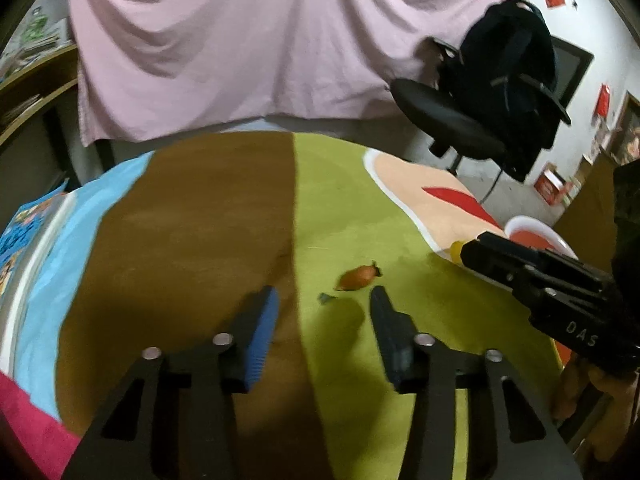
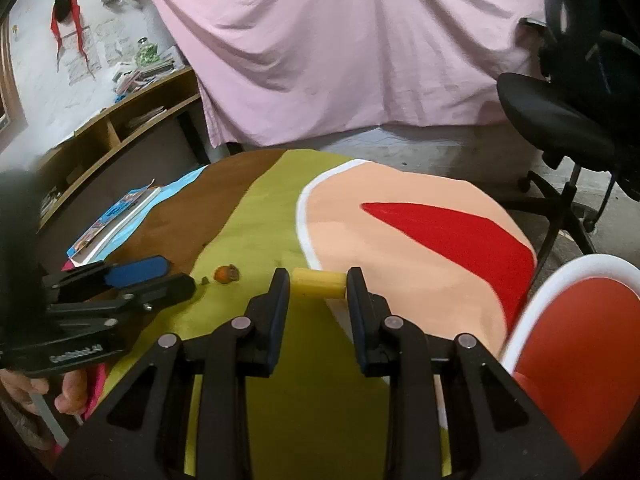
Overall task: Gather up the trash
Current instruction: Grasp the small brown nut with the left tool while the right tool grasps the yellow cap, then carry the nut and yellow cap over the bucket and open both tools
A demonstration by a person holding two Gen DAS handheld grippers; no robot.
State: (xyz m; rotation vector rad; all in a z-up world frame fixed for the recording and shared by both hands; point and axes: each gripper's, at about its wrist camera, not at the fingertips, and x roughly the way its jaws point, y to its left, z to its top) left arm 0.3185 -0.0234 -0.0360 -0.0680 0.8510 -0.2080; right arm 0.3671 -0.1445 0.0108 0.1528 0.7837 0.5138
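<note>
An orange candy wrapper (image 1: 357,277) lies on the green part of the table, with a small dark scrap (image 1: 325,298) beside it. My left gripper (image 1: 322,300) is open just short of both, the scrap between its fingertips. The wrapper also shows in the right wrist view (image 2: 226,273). A yellow cylindrical piece (image 2: 318,283) lies at the edge of the peach patch. My right gripper (image 2: 318,280) is open with its fingers on either side of the piece, not closed on it. In the left wrist view the right gripper (image 1: 464,250) hides most of the yellow piece (image 1: 455,249).
A red bowl with a white rim (image 2: 560,280) stands at the table's right edge, also in the left wrist view (image 1: 536,232). Books (image 2: 116,220) lie at the table's left. A black office chair (image 1: 500,100) stands beyond the table. A pink sheet (image 1: 260,40) hangs behind.
</note>
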